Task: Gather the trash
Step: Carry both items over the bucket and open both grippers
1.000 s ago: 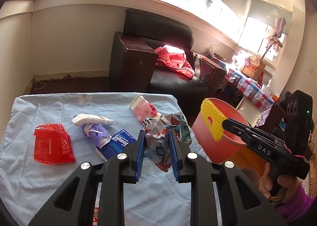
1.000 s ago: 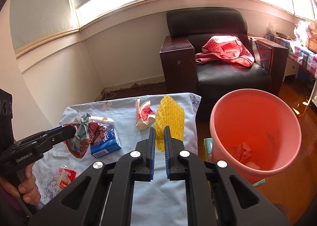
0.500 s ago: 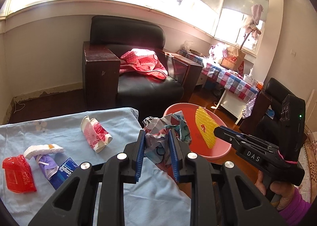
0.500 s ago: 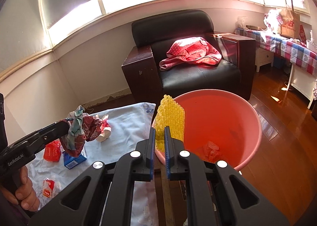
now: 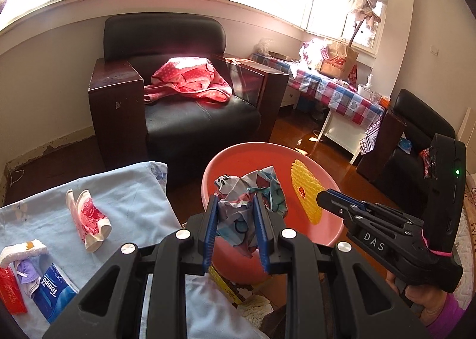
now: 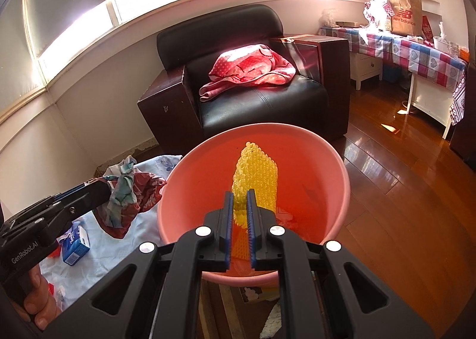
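My left gripper (image 5: pixel 236 203) is shut on a crumpled printed wrapper (image 5: pixel 247 190) and holds it over the near rim of the pink bucket (image 5: pixel 336 226). The same wrapper (image 6: pixel 128 190) hangs at the bucket's left edge in the right wrist view. My right gripper (image 6: pixel 239 199) is shut on a yellow bubble-wrap sheet (image 6: pixel 257 178), held upright over the open pink bucket (image 6: pixel 339 166). That yellow sheet (image 5: pixel 306 193) also shows in the left wrist view, above the bucket's right side. Some crumpled paper lies at the bucket's bottom.
A blue cloth-covered table (image 5: pixel 128 205) at the left bears a crushed paper cup (image 5: pixel 87 220), a blue tissue pack (image 5: pixel 53 285), a red packet (image 5: pixel 10 291) and a white-and-purple scrap (image 5: pixel 23 249). A black armchair (image 5: pixel 190 95) stands behind; wooden floor (image 6: pixel 410 196) lies to the right.
Both grippers swung right from above the table to above the pink bucket, each carrying its piece of trash. The grips have not changed.
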Demonstrator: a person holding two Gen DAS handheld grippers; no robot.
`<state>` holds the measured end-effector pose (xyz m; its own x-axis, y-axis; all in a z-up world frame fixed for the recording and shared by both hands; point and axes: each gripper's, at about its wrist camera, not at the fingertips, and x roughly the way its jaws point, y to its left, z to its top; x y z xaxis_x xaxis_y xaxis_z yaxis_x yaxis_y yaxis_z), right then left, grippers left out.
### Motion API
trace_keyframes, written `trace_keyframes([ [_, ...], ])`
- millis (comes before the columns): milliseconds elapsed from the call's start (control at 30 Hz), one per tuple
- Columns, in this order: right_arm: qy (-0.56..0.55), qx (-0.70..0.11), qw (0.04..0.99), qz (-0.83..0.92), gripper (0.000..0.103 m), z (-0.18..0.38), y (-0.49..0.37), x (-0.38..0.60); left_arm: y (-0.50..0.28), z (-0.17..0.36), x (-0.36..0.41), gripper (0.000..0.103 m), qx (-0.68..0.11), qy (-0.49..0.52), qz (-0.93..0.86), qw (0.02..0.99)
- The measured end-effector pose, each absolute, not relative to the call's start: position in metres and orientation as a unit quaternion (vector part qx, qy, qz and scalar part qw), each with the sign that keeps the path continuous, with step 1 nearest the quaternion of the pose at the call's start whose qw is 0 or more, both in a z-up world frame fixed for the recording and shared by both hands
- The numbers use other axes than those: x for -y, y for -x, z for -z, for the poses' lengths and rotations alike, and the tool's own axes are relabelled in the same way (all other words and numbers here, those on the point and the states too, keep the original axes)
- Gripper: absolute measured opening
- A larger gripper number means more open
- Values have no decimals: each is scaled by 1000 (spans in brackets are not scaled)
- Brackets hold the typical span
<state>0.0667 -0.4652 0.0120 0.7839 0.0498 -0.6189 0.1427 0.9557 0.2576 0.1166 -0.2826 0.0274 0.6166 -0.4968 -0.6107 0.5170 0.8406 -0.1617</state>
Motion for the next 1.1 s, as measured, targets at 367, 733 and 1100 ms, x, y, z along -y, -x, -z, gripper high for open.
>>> trace_keyframes([
  [367,-151,-343,926,41,9,6,-78,478,-140,-3,321,23,-362,-37,284,887],
  [733,-142,-354,923,52,9,15,-87,479,-144,11,336,25,-380,-41,289,878],
  [1100,-146,-371,915,65,10,17,-92,478,-140,9,333,37,-375,-32,292,879],
])
